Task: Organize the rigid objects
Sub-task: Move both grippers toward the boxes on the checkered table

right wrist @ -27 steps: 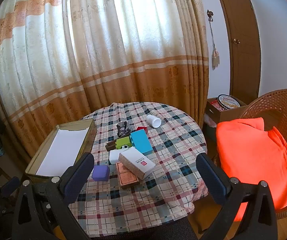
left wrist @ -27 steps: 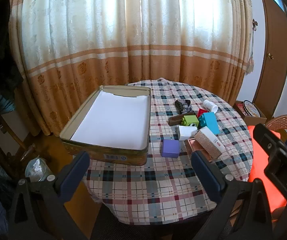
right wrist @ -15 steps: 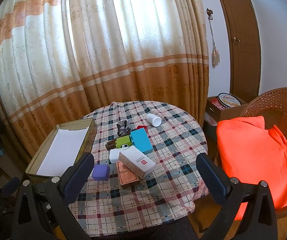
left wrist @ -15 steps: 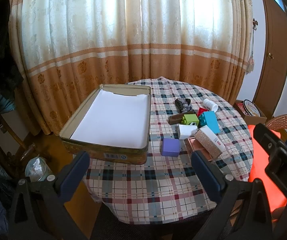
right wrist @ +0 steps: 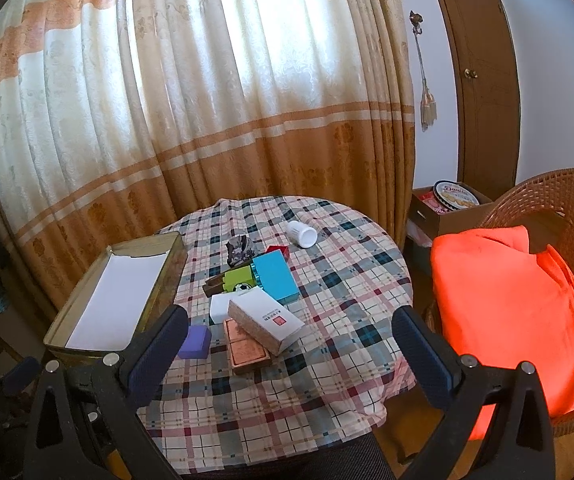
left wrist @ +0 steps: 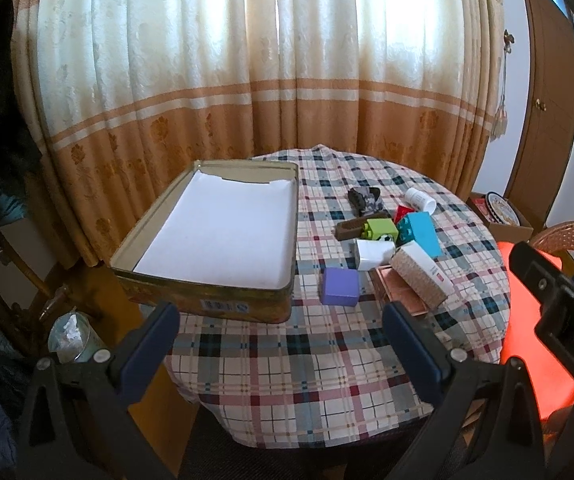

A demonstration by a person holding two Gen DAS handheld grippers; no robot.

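A round table with a plaid cloth (left wrist: 307, 360) (right wrist: 347, 292) carries an open tin box (left wrist: 207, 304) (right wrist: 159, 264) lined with white paper on its left side. To the box's right lies a cluster: a purple block (left wrist: 340, 286) (right wrist: 195, 342), a white box (left wrist: 373, 254), a long white carton (left wrist: 421, 274) (right wrist: 265, 320) resting on a copper-coloured tin (right wrist: 247, 350), a teal box (left wrist: 423, 232) (right wrist: 275, 276), a green block (left wrist: 381, 228) (right wrist: 240, 280), a brown piece (left wrist: 349, 230), a red piece (left wrist: 403, 212), a dark patterned item (left wrist: 365, 198) and a white bottle (left wrist: 419, 200) (right wrist: 302, 233) on its side. My left gripper (left wrist: 281, 332) and right gripper (right wrist: 289, 336) hover open before the table's near edge, nothing between their fingers.
A wicker chair (right wrist: 543, 200) with an orange cushion (right wrist: 515, 312) stands right of the table. A cardboard box with a cookie tin (right wrist: 457, 194) sits on the floor by the wooden door (right wrist: 483, 80). Curtains (left wrist: 267, 80) hang behind. A jar (left wrist: 73, 338) stands low left.
Both views have shifted only slightly; the table and its objects sit a little lower and nearer in frame. No object has moved, and both grippers stay open.
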